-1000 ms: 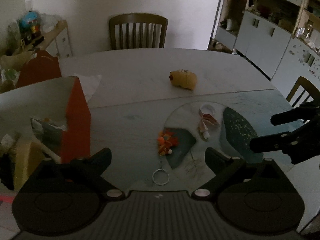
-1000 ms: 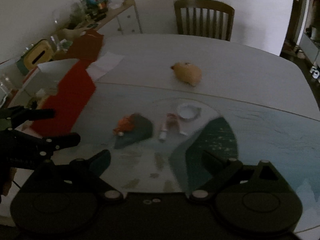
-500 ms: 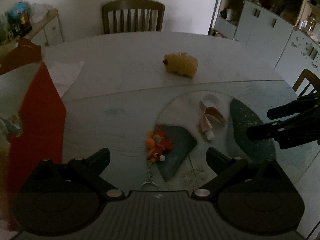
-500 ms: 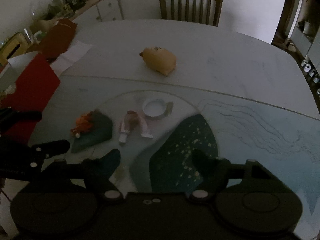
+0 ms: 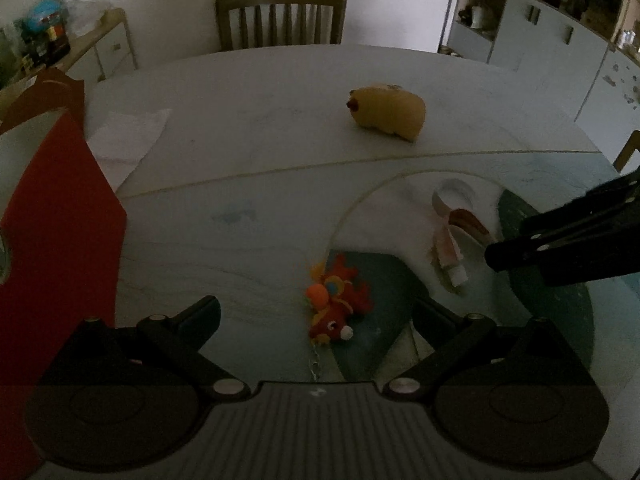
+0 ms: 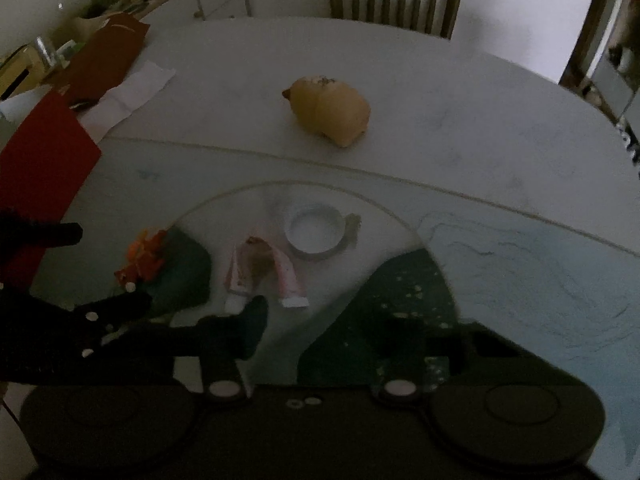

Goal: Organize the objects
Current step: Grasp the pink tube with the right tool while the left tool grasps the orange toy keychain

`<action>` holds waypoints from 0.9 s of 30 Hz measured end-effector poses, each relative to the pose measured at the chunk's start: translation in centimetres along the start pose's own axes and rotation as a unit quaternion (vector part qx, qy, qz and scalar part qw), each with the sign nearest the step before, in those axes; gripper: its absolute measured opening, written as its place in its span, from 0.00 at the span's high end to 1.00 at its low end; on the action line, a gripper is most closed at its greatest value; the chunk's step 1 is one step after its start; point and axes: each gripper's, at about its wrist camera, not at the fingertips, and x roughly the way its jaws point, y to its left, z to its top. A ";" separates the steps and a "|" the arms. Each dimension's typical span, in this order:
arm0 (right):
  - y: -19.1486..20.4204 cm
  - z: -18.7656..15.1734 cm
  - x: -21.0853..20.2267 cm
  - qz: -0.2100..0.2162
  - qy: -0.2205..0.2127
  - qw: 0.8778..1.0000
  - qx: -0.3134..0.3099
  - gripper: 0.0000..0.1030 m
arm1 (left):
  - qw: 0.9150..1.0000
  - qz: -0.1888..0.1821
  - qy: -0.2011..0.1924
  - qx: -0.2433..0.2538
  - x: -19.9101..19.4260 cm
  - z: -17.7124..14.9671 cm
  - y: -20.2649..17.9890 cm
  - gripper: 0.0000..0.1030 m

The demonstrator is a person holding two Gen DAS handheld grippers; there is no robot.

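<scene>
Dim room, round table (image 5: 248, 128) with a pale marble-look top and teal patterned patches. Left gripper (image 5: 316, 316) hangs low over the near part of the table, jaws spread wide, nothing between them; the small red-orange plush keychain (image 5: 336, 308) lies on the table right in the gap between its fingers, its chain trailing toward the camera. In the right wrist view the same keychain (image 6: 142, 258) sits at left, partly on a dark teal patch. Right gripper (image 6: 324, 332) is also spread apart and empty, hovering just short of the pink tube items (image 6: 260, 270); one fingertip (image 6: 252, 320) is near the white cap end of a tube, contact unclear. Just beyond the tubes is a white tape roll (image 6: 314, 230), lying flat, close to the tubes but whether touching cannot be told. In the left wrist view the right gripper's dark fingers (image 5: 560, 236) come in from the right edge, beside the tubes (image 5: 450, 244) and the roll (image 5: 452, 196). The yellow plush toy (image 6: 330, 110) lies on its side farther back on the table, well apart from the rest. A red box (image 5: 52, 216) stands at the left table edge, with white paper (image 5: 128, 140) lying flat beside it. A wooden chair (image 5: 280, 16) is at the far side of the table, and cabinets (image 5: 560, 40) stand at back right.
</scene>
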 end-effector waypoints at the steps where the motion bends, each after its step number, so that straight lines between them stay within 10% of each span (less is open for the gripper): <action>1: 0.1 0.1 0.2 0.004 0.002 1.000 0.004 0.59 | 1.000 -0.002 -0.001 0.000 0.1 0.0 0.1 0.00; 7: 1.0 0.5 0.7 0.012 0.002 1.000 0.000 0.69 | 1.000 0.005 -0.009 0.013 0.2 0.0 -0.2 0.02; 18: 1.5 0.9 0.9 0.013 0.003 1.000 0.003 0.89 | 0.998 -0.008 0.010 0.056 0.7 -0.1 -1.2 0.63; 27: 1.2 0.2 0.4 0.024 -0.004 1.000 0.019 0.99 | 0.998 -0.012 0.012 0.059 0.4 -0.1 -1.4 0.64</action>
